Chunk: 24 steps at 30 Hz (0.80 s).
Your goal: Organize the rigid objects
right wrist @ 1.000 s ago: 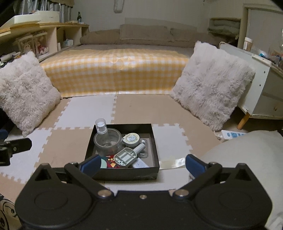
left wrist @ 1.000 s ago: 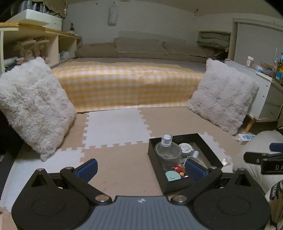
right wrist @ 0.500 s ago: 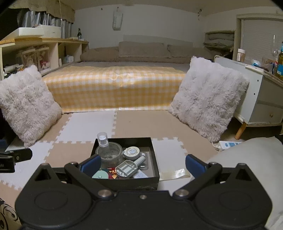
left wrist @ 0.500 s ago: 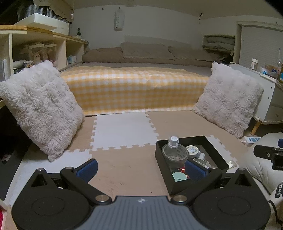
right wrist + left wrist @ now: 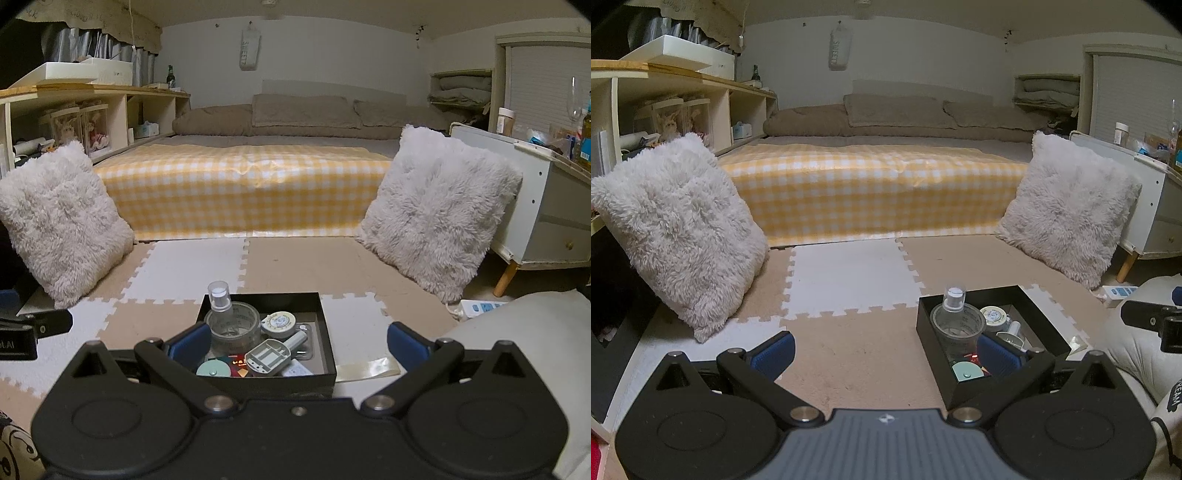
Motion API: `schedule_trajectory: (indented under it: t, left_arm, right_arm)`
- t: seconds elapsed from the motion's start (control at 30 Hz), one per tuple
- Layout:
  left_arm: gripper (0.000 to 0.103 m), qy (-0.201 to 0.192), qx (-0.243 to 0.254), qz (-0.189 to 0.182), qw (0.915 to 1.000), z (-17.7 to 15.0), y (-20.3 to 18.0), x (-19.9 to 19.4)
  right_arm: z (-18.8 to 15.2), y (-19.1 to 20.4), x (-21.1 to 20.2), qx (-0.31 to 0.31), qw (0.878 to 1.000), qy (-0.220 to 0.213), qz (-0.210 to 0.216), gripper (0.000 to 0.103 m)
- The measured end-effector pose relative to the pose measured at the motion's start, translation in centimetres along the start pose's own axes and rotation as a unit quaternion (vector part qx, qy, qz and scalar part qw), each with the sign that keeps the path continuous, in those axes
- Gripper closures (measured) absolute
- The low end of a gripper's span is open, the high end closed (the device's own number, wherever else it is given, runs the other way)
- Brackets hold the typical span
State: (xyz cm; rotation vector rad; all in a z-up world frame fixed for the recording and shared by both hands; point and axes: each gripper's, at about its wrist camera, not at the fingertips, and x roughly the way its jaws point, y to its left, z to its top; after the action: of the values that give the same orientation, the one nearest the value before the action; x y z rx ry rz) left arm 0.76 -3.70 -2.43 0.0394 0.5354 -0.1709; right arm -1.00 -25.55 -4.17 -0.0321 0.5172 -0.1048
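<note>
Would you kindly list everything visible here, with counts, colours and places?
Black rectangular box: one, on floor mat, centre.
Clear spray bottle: one, upright inside tape roll, box's far-left corner.
Clear tape roll: one, in box.
Round white tin: one, in box.
Grey plastic scoop: one, in box.
Mint round disc: one, box's near-left.
Fluffy white cushions: two, flanking the floor.
Yellow checked blanket: one, over bed.
White power strip: one, floor, right.
Left gripper: open, empty.
Right gripper: open, empty.
</note>
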Motion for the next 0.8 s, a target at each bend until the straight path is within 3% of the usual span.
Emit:
schedule_trajectory:
  t: [0.8]
  left_arm:
    - [0.000,0.001,0.000,0.002,1.0000,-0.10,0.09,0.04]
  right_arm:
    - [-0.04,0.14,-0.03,-0.003,1.000,0.000,0.004,0.000]
